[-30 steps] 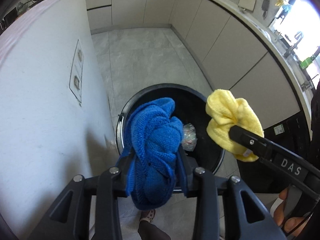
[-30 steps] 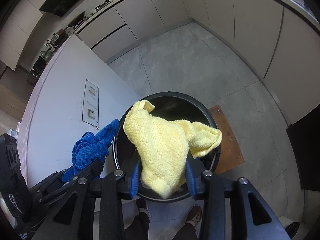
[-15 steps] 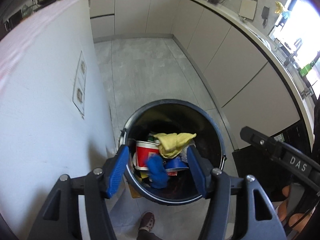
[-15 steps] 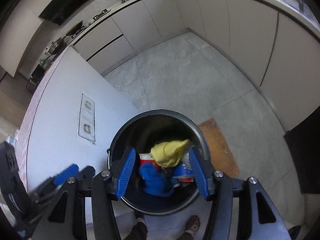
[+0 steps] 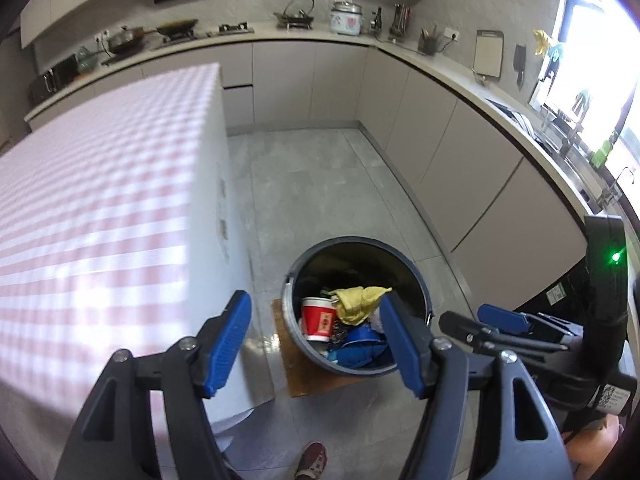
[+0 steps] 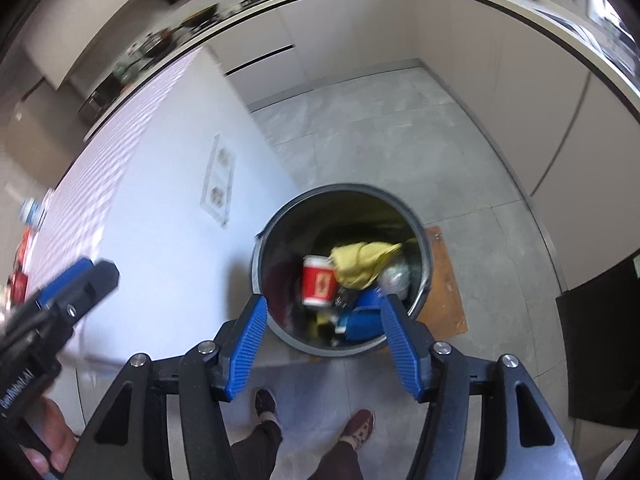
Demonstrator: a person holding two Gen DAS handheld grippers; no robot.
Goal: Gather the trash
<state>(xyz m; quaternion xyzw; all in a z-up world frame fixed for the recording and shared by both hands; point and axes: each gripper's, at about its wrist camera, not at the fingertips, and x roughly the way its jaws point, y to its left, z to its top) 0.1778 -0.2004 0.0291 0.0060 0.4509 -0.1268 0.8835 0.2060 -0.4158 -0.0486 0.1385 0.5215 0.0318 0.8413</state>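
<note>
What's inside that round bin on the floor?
In the bin: a yellow cloth on top, a red paper cup, a blue cloth, something clear and crumpled. Anything underneath is covered.

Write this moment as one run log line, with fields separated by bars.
left gripper: open, empty | right gripper: open, empty | yellow cloth: in trash bin | blue cloth: in bin | phase: above bin

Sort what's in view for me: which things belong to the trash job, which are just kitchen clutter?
Job:
trash bin
yellow cloth in it
red paper cup in it
blue cloth in it
left claw, open
right claw, open

Lying about:
rice cooker
cutting board
checked tablecloth
</note>
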